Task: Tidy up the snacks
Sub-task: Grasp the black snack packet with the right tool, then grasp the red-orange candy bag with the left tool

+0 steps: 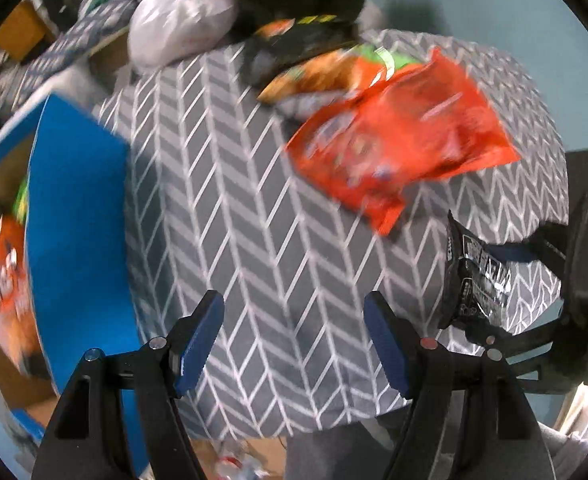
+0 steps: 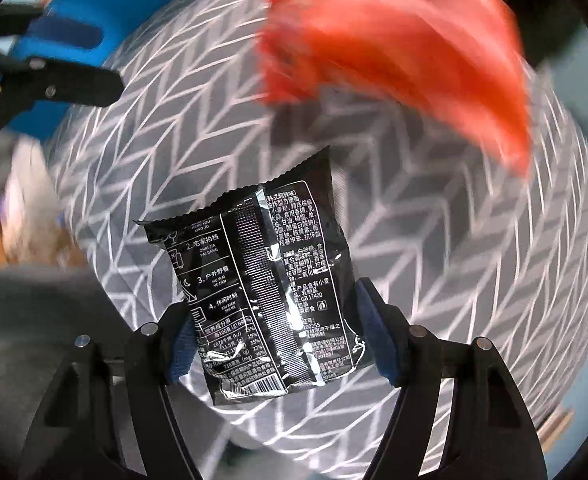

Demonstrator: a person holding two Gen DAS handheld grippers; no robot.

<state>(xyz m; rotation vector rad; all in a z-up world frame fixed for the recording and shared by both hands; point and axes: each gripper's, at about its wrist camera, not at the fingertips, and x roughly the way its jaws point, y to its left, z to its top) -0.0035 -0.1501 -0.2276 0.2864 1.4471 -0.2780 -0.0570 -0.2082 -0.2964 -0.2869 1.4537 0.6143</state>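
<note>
A blue box [image 1: 77, 216] is sitting left of the left gripper [image 1: 294, 344], whose fingers [image 1: 199, 340] are standing released over the patterned tabletop [image 1: 253, 216]; an orange bag [image 1: 398, 144] is lying ahead; the right gripper [image 2: 281, 320] is grasping a black packet [image 2: 269, 280] between its fingers [image 2: 378, 332].

Left gripper [image 1: 294, 344] gapes downward; right gripper [image 2: 283, 344] apparently pinches a packet [image 2: 265, 292], pointing steeply down.

Orange snack bag [image 1: 402, 140] near bench far edge motion-blurred, print unreadable. Snacks behind it [image 1: 326, 72] smeared, brands unclear. Blue box [image 1: 77, 220] at bench left edge cut by frame, contents partly hidden. Black packet [image 2: 269, 276] lower corners hidden behind right gripper [image 2: 283, 332] pads.
</note>
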